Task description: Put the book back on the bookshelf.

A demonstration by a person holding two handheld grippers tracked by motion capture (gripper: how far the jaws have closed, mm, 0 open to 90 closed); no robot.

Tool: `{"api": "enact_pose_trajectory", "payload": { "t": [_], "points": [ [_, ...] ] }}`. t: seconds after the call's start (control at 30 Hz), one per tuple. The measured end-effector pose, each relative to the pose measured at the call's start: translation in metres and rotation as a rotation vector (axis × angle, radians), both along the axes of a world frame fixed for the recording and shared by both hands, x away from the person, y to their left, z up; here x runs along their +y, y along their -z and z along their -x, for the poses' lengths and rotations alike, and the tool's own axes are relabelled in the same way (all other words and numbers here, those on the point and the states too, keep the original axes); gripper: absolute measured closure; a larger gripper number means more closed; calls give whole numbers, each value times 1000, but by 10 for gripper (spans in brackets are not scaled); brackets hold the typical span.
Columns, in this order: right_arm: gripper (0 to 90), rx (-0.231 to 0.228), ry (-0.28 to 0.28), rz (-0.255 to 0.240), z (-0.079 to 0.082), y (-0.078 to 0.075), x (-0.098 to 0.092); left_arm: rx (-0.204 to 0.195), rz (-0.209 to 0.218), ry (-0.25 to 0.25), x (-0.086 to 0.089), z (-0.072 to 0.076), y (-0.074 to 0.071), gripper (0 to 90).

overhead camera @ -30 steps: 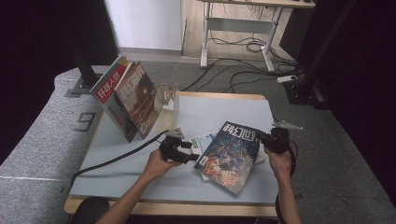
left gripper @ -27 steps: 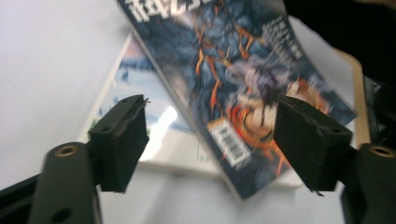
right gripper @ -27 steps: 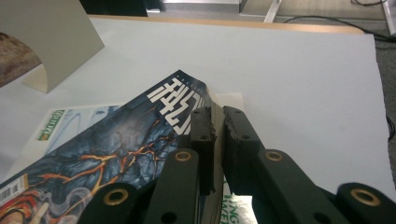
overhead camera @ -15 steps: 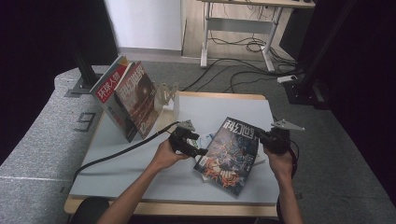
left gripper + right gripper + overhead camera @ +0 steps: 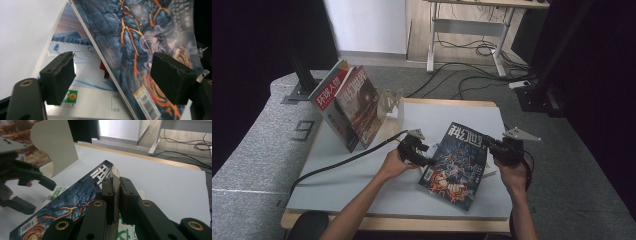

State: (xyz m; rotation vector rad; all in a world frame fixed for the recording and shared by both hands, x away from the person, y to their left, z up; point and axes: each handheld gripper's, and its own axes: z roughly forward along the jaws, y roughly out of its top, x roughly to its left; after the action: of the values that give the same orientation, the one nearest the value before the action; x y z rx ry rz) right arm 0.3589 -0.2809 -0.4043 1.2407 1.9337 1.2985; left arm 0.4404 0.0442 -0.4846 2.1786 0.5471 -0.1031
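A dark magazine [image 5: 455, 165] with a lava-cracked cover [image 5: 140, 42] lies tilted at the table's front right. Its right edge is lifted off a second magazine with a snowy picture [image 5: 75, 60] beneath it. My right gripper [image 5: 485, 143] is shut on that raised edge near the title [image 5: 113, 183]. My left gripper [image 5: 428, 161] is at the magazine's left edge, with its jaws wide apart [image 5: 115, 75]. They have just been closing a little. The dark magazine's edge runs between them, and neither pad presses on it.
Two magazines [image 5: 347, 102] lean upright against a white bookend [image 5: 389, 100] at the back left of the white table [image 5: 362, 175]. A black cable [image 5: 342, 162] trails left from my left gripper. A desk frame [image 5: 472, 30] and floor cables lie beyond the table.
My left gripper has moved right, up to the dark magazine's left edge. My right gripper has risen with the right edge, and the magazine tilts more steeply.
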Motion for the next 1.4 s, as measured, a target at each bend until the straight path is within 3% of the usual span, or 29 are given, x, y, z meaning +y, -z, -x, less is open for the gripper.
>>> {"api": "enact_pose_trajectory", "payload": {
  "t": [0.13,0.17,0.23,0.43,0.7,0.97,1.1,1.13,1.27,1.4],
  "points": [
    [821,-2,-16,-11,2,-2,1,10,-4,18,-6,-2,3,218],
    [821,-2,-27,-21,3,-2,2,24,19,33,-7,-2,5,230],
    [821,0,-43,-24,3,-2,3,34,23,38,-8,-2,8,238],
    [821,-3,-85,-19,6,-2,13,64,19,53,-11,-2,16,264],
    [821,-21,-125,-14,8,-10,26,102,70,67,-10,-3,12,349],
    [821,-33,-147,-14,12,-15,31,151,74,46,-8,-6,8,429],
    [821,-21,-152,-34,10,-12,28,154,74,37,-7,-5,6,471],
    [821,-13,-156,-47,9,-10,28,156,84,36,-5,-5,3,523],
    [821,-9,-158,-40,8,-9,28,141,96,44,-3,-4,-3,652],
    [820,-10,-162,-37,8,-11,28,131,90,46,-1,1,-10,699]
  ]
}}
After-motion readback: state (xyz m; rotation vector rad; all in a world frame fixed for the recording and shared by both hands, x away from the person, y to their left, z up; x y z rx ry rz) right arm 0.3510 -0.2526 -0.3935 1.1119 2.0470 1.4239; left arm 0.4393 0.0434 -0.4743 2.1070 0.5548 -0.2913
